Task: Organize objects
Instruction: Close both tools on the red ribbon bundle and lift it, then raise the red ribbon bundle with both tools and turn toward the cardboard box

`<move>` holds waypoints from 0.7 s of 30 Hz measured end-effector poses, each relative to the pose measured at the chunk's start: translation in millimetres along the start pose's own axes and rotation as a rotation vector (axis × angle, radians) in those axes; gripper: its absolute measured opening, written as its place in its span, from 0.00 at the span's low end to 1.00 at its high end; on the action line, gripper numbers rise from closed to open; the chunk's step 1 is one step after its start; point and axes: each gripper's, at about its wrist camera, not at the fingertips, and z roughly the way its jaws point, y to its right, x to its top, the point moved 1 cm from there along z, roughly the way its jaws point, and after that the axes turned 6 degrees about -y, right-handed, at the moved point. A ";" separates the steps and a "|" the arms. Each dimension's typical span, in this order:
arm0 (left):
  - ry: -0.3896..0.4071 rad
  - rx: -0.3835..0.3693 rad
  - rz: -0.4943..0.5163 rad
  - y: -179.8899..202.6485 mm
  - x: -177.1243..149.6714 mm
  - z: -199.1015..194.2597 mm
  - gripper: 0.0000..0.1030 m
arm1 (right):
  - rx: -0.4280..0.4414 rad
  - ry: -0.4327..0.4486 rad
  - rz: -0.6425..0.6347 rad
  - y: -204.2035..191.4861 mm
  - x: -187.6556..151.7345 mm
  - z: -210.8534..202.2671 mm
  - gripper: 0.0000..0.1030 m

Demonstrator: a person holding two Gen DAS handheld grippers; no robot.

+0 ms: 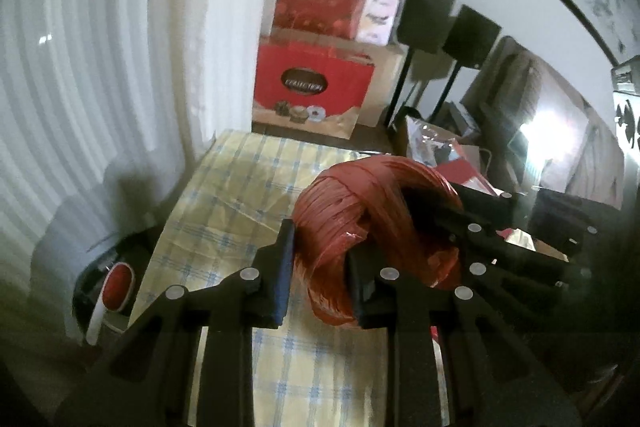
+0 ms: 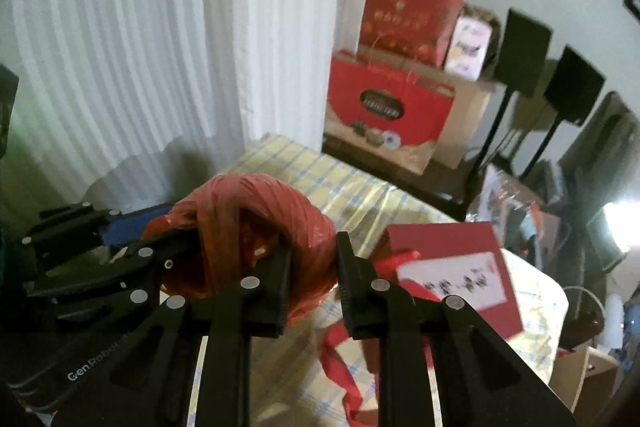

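Red raffia coil pinched between both tools, above tablecloth.

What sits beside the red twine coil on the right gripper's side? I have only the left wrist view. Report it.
Observer: A red card with a white label lies on the checked cloth, to the right of the right gripper.
Operator: Check that gripper's hold on the red twine coil.
Observer: One finger is inside the coil's hole and the other is outside. They pinch its wall.
Operator: Name anything loose near the card.
Observer: A red ribbon trails on the cloth below the card.
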 end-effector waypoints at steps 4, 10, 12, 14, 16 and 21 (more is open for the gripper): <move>0.044 0.006 0.029 14.9 -10.8 -16.3 0.21 | -0.035 0.051 0.026 -0.2 -16.3 -22.7 0.19; 0.172 -0.005 0.082 38.2 -27.0 -47.9 0.20 | -0.108 0.215 0.055 -2.6 -36.8 -63.1 0.19; 0.216 -0.002 0.100 44.0 -32.8 -58.8 0.20 | -0.125 0.265 0.065 -4.8 -44.8 -78.3 0.19; 0.261 0.000 0.118 50.2 -37.9 -70.7 0.20 | -0.133 0.312 0.081 -5.9 -52.6 -91.7 0.18; 0.305 -0.026 0.131 54.4 -44.5 -82.3 0.19 | -0.159 0.389 0.108 -7.7 -64.0 -107.9 0.18; 0.391 -0.053 0.164 65.2 -67.7 -101.8 0.19 | -0.212 0.480 0.144 -14.9 -93.8 -135.6 0.18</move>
